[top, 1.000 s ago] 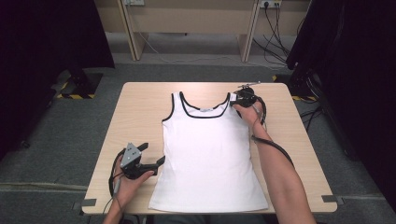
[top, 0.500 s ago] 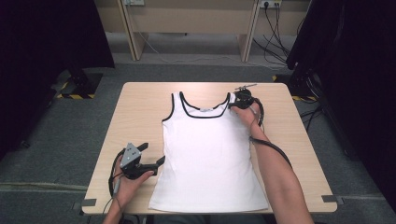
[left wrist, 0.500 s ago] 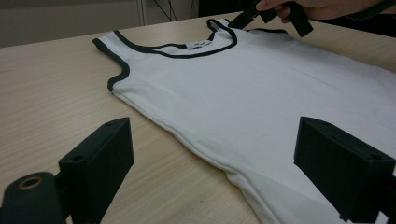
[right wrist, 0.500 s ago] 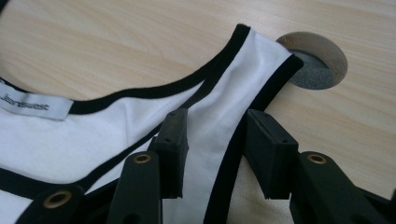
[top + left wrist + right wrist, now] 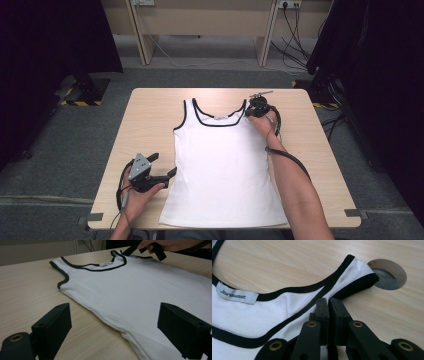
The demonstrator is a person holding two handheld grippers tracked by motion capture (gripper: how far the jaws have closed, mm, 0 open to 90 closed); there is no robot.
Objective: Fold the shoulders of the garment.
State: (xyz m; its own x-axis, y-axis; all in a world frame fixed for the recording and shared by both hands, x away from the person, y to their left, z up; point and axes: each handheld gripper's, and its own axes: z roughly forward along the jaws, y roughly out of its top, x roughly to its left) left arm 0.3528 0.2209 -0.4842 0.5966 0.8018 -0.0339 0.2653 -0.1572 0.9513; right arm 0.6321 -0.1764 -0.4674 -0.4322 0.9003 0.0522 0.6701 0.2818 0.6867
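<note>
I'm closing the right gripper (image 5: 328,302) on the top's (image 5: 225,170) strap; the top is lying flat mid-table (image 5: 150,115); the left gripper (image 5: 112,330) is waiting wide open, empty, beside its hem; folding isn't begun.

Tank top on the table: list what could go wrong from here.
1. The right gripper, whose jaws have just been closing, pinches only the strap's edge of the tank top; a pull might slip it free.
2. The cable hole lies right beside that strap; fabric could drag into it.
3. The left gripper is open by the hem, so lifting one-sided may skew the shirt.
</note>
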